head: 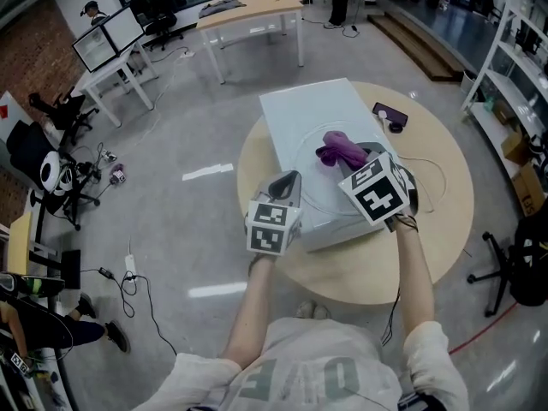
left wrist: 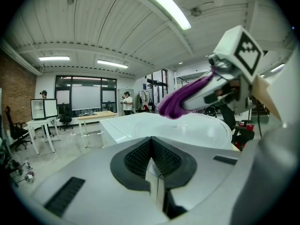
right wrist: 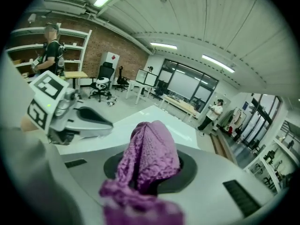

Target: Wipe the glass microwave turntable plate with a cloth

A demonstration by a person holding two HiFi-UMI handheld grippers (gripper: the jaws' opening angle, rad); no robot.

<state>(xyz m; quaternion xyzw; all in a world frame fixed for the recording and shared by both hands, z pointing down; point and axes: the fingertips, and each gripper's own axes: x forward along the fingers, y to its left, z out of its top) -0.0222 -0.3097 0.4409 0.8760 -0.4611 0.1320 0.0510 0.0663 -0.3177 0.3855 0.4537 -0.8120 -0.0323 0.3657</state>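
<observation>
A clear glass turntable plate (head: 315,193) lies on top of a white box (head: 295,114) on a round wooden table (head: 432,229). My right gripper (head: 360,154) is shut on a purple cloth (head: 342,148), which rests over the plate's far right part. From the right gripper view the cloth (right wrist: 151,156) bulges out of the jaws and hides them. My left gripper (head: 289,181) hovers at the plate's left rim with its jaws shut and nothing between them. From the left gripper view, the plate (left wrist: 199,128) lies ahead with the cloth (left wrist: 180,101) above it.
A dark phone (head: 390,112) and a thin cable (head: 432,174) lie on the table beyond the box. A black office chair (head: 524,264) stands at the right, near metal shelves (head: 514,67). Desks (head: 248,11) and monitors (head: 107,37) stand further off across the floor.
</observation>
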